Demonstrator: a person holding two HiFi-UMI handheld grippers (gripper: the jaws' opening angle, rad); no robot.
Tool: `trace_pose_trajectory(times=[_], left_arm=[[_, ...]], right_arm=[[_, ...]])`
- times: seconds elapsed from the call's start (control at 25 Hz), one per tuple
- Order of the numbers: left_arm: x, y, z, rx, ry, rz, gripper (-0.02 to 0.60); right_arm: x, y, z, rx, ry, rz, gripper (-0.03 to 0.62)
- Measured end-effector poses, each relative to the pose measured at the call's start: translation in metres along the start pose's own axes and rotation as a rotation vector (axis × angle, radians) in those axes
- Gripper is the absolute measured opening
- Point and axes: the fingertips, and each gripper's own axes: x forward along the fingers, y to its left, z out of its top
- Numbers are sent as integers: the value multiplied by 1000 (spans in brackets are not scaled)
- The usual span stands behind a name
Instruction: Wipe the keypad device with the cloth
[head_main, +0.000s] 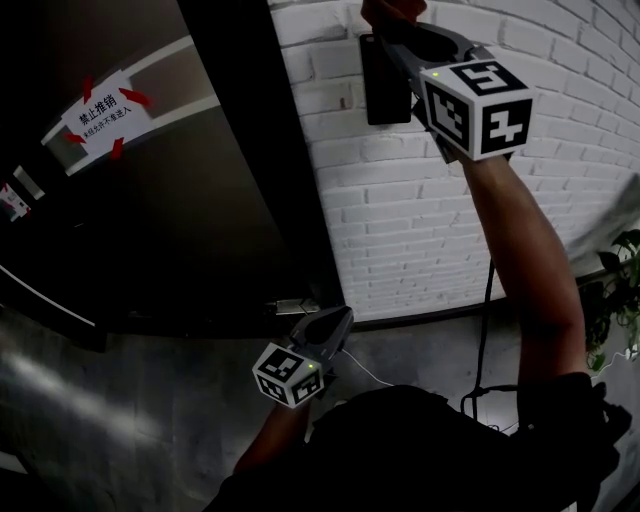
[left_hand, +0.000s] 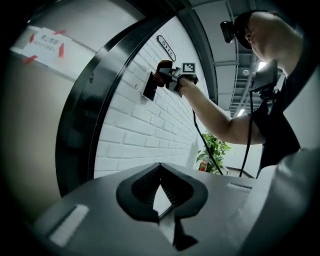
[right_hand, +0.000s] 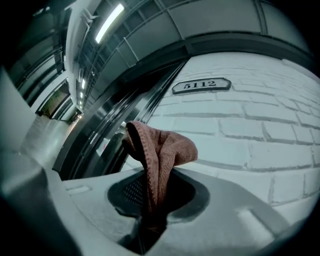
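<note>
In the head view, my right gripper (head_main: 392, 20) is covering the top of the dark keypad device (head_main: 386, 90) at one o'clock on the brick wall (head_main: 400, 210). My left gripper (head_main: 338, 322) is hanging at six o'clock beside the door (head_main: 180, 220). In the left gripper view, its jaws are meeting on nothing. In the right gripper view, the jaws are pinching the cloth (right_hand: 159, 150), with a number plate (right_hand: 201, 85) at twelve o'clock.

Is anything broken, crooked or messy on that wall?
Nothing stands out. The keypad device looks whole on the white brick wall, and the cloth is just bunched between the jaws of the right gripper.
</note>
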Motion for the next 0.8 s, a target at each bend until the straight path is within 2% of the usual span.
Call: trace_pose_trajectory(times=[0.44, 0.8], left_arm=[[1, 6, 2, -7, -4, 5, 17], [6, 13, 4, -4, -5, 5, 17]], right_arm=[[17, -9, -10, 31, 17, -22, 60], [10, 2, -32, 5, 37, -16, 60]])
